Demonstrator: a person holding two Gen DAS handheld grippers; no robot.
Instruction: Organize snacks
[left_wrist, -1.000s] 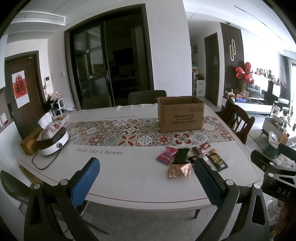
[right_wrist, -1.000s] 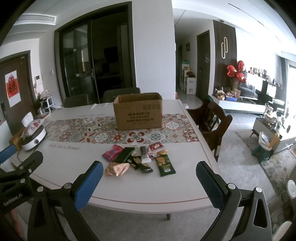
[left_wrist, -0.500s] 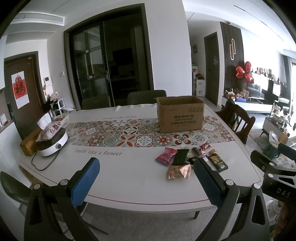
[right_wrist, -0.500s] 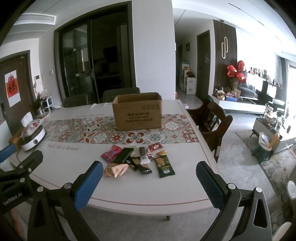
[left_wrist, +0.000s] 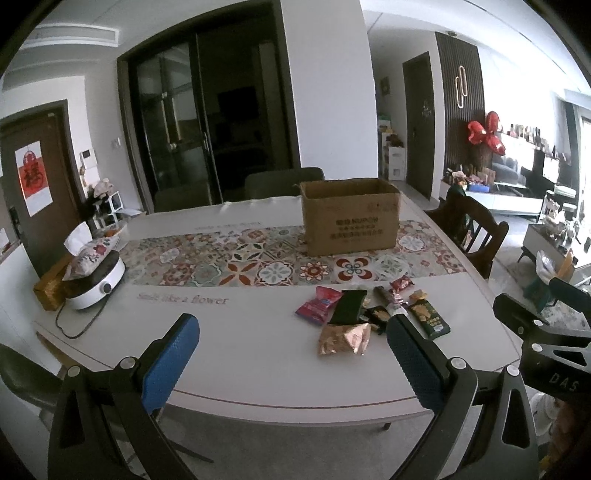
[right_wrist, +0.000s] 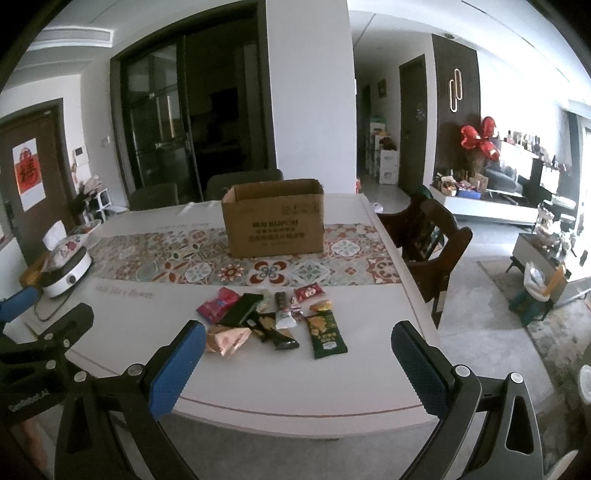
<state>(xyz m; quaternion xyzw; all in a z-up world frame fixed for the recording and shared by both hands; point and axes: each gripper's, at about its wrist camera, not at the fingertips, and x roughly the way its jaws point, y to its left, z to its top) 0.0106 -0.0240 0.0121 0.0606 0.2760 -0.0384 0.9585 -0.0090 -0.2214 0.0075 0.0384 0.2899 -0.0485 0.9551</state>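
This is a lived-in home, an open dining and living area. A white dining table (left_wrist: 221, 332) carries a patterned tile-print runner (left_wrist: 258, 258), with dark wooden chairs (right_wrist: 436, 243) drawn up around it. A brown entrance door bears a red paper good-luck sign (left_wrist: 33, 177). Behind the table stand dark-framed glass sliding doors (left_wrist: 184, 129). Off to the side, red heart-shaped foil balloons (right_wrist: 480, 140) hang above a low white television cabinet (right_wrist: 491, 210) cluttered with household odds and ends.

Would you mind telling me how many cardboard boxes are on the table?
1. The open cardboard box stands on the patterned runner toward the table's far side, behind the snack packets. None other shows.
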